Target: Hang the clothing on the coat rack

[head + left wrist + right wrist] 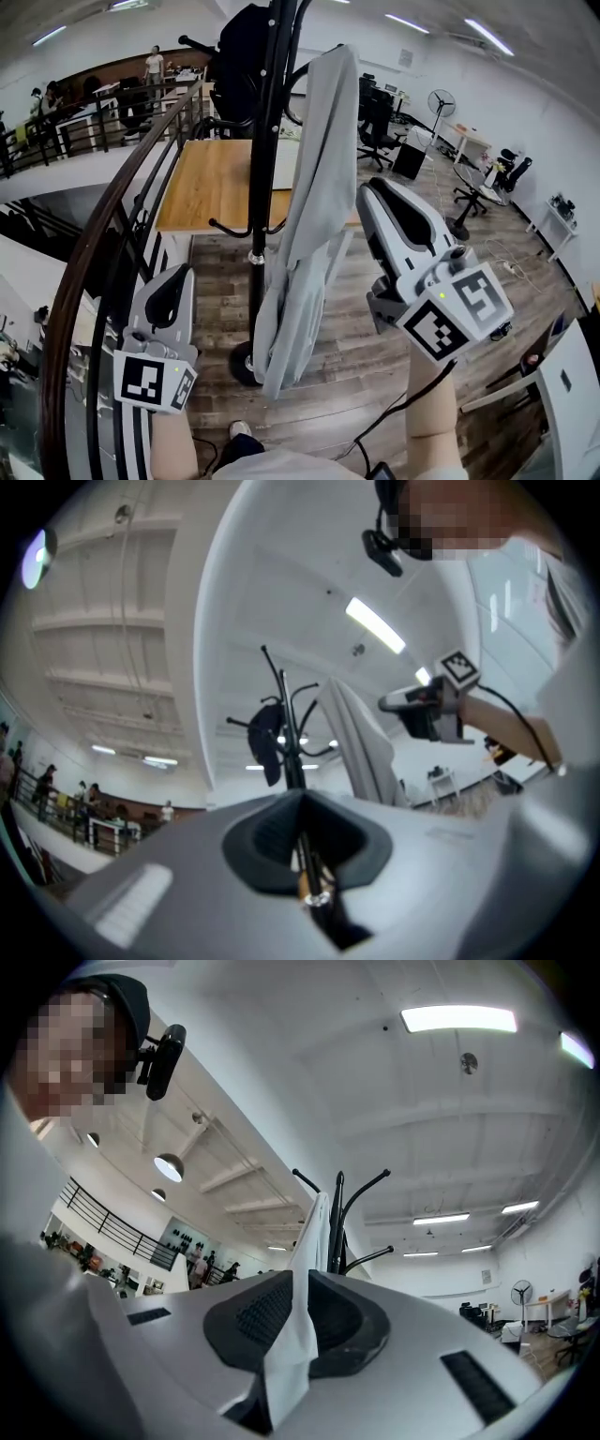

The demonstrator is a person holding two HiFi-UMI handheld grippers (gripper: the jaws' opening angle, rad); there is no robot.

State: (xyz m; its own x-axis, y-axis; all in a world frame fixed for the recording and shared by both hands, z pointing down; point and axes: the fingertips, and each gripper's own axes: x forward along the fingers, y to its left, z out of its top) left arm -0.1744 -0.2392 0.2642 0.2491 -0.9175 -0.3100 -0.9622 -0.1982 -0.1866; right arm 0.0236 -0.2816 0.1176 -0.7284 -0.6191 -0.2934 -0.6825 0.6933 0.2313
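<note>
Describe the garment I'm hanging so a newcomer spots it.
Find the black coat rack standing before the wooden table. The pale grey garment drapes down its right side, its edge in the right tongs; the rack's other garment is black.

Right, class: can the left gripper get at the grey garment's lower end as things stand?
Probably yes. The left gripper is empty, low beside the coat rack, and the grey garment hangs loose below, just past the pole; only that pole stands partly between.
</note>
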